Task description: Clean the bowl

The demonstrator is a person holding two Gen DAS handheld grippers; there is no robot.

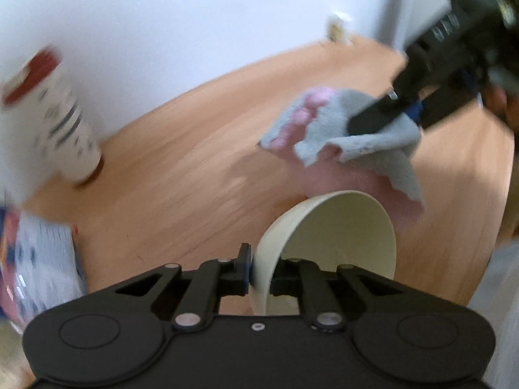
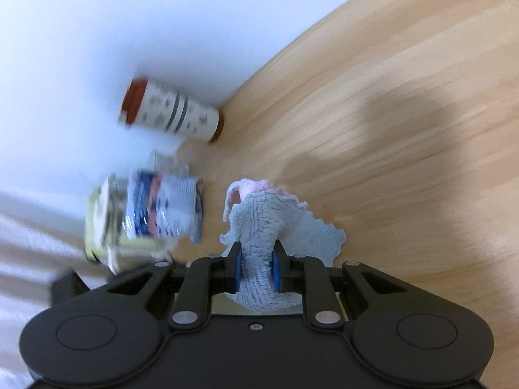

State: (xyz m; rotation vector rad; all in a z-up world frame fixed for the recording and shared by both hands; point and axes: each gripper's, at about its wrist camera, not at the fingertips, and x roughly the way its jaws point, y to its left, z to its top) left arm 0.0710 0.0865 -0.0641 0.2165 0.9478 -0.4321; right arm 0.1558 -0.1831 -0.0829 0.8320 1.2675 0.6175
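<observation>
Holding the bowl (image 1: 324,246) by its rim at lower centre, your left gripper (image 1: 261,272) pinches it; your right gripper (image 2: 256,270) pinches the cloth (image 2: 262,227). Next, bring the cloth inside the bowl and wipe.

One bowl (image 1: 327,243), one cloth (image 2: 259,227), two containers (image 2: 172,113) (image 2: 152,214).

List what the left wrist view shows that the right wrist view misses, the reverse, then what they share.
Only the left wrist view shows the cream round bowl, its wall clamped in the left gripper, and the right gripper's black body from outside. Only the right wrist view shows the right gripper with its jaws pinching the blue-grey and pink knitted cloth up close. Both show that cloth, the white red-capped bottle, the blurred blue-and-white packet and the light wooden table.
</observation>
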